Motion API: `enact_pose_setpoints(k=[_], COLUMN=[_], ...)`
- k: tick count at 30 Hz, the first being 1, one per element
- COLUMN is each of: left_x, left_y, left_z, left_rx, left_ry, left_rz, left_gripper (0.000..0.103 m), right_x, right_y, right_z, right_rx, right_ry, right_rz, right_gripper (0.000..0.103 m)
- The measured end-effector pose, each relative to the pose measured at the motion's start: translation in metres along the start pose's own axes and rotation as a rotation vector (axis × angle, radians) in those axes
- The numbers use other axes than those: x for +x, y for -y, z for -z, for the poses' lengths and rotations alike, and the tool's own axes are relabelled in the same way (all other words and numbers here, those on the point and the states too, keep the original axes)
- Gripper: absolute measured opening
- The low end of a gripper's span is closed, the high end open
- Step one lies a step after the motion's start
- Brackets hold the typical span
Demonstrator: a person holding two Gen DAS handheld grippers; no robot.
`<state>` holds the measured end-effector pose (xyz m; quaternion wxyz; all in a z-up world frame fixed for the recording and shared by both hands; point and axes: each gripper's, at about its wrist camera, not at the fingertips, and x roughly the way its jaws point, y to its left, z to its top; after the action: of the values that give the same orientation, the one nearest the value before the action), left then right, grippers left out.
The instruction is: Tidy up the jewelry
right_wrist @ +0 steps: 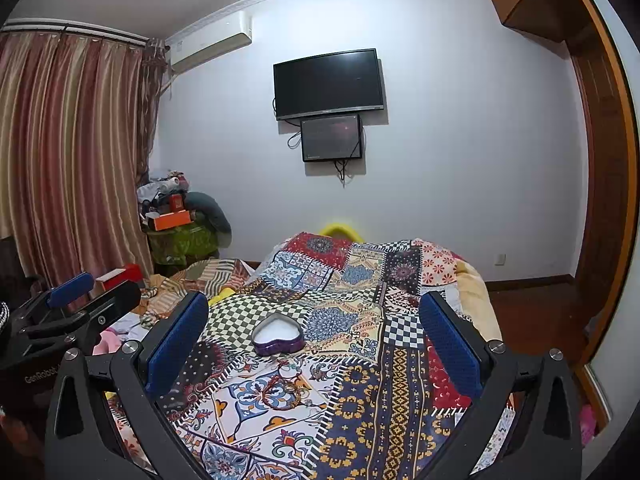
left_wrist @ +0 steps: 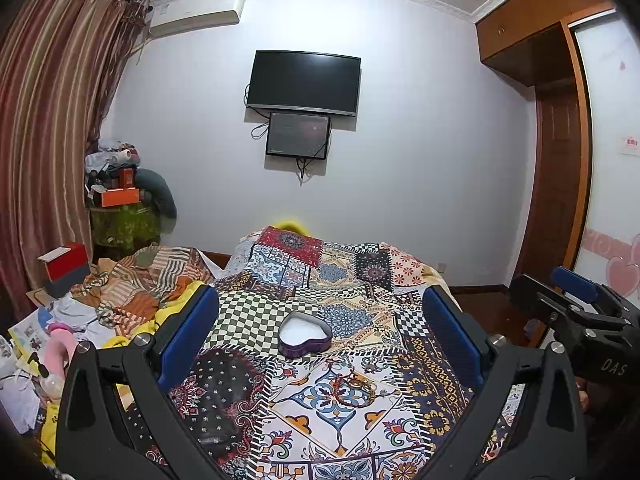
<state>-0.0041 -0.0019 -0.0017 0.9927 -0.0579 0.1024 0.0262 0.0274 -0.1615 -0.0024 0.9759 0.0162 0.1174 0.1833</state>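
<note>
Jaws: both pairs spread wide and holding nothing; left gripper and right gripper hover above the bed, blue pads apart to either side of each frame.
Jewelry: small tangle of bracelets, one a reddish cord, lying on the patchwork bedspread in the lower centre of the left view; same cluster sits lower centre-left in the right view.
Container: heart-shaped purple tin, lid off, pale lining showing, resting on the bedspread just beyond the bracelets, near but apart from them.
Step in hand (judged): approach to a first pick; nothing yet moved into the tin.
Handling advice: bring one gripper down over a single strand, jaws straddling it, and close low against the cloth; thin cord lies flat on soft fabric, so a shallow pinch may miss or catch the bedspread. Lift slowly, since strands look intertwined and may drag one another.
Left view only: right gripper seen from outside at right edge; red box and scattered clothes at lower left.
Right view only: left gripper at left edge; bare floor right of the bed.
Both views: wall-mounted television at upper centre.
</note>
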Motion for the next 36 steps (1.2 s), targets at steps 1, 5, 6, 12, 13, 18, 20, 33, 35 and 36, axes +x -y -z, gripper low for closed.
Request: enact_pose_setpoints(k=[1, 5, 6, 12, 13, 18, 20, 33, 35, 36], left_x=[-0.0002, -0.0005, -0.0002, 0.0014, 0.0015, 0.0008, 0.0010, 0.0010, 0.0015, 0.0015], left_y=[-0.0002, -0.0002, -0.0001, 0.0006, 0.0011, 0.0011, 0.0013, 0.0031, 0.0030, 0.0030], left_z=[-0.0003, -0.0004, -0.0005, 0.0004, 0.0005, 0.0003, 0.0002, 0.0017, 0.0016, 0.0017], left_rx=[0.000, 0.002, 0.003, 0.006, 0.007, 0.010, 0.012, 0.021, 0.021, 0.020], left_ry=[0.000, 0.001, 0.001, 0.001, 0.002, 0.003, 0.003, 0.005, 0.004, 0.004], left_rz=[-0.001, -0.001, -0.002, -0.003, -0.004, -0.006, -0.006, -0.012, -0.012, -0.011], left_gripper=[0.102, 0.102, 0.102, 0.102, 0.102, 0.102, 0.102, 0.102, 0.102, 0.102], right_x=[-0.0003, 0.0010, 0.0010, 0.0018, 0.0017, 0.0017, 0.0016, 0.0006, 0.0002, 0.0003], right_y=[-0.0002, 0.0011, 0.0013, 0.0026, 0.0026, 0.0026, 0.0026, 0.0026, 0.0026, 0.0022], right_z=[0.0004, 0.0008, 0.0009, 0.0022, 0.0021, 0.0008, 0.0006, 0.0013, 0.0014, 0.0017], right_rx=[0.000, 0.004, 0.005, 0.008, 0.009, 0.008, 0.008, 0.007, 0.008, 0.008], right_ry=[0.000, -0.004, -0.004, -0.008, -0.008, -0.008, -0.009, -0.009, -0.009, -0.009], right_rz=[0.000, -0.001, -0.001, 0.000, 0.000, 0.000, -0.001, -0.001, -0.001, -0.002], right_gripper=[0.103, 0.103, 0.103, 0.103, 0.103, 0.103, 0.103, 0.103, 0.103, 0.103])
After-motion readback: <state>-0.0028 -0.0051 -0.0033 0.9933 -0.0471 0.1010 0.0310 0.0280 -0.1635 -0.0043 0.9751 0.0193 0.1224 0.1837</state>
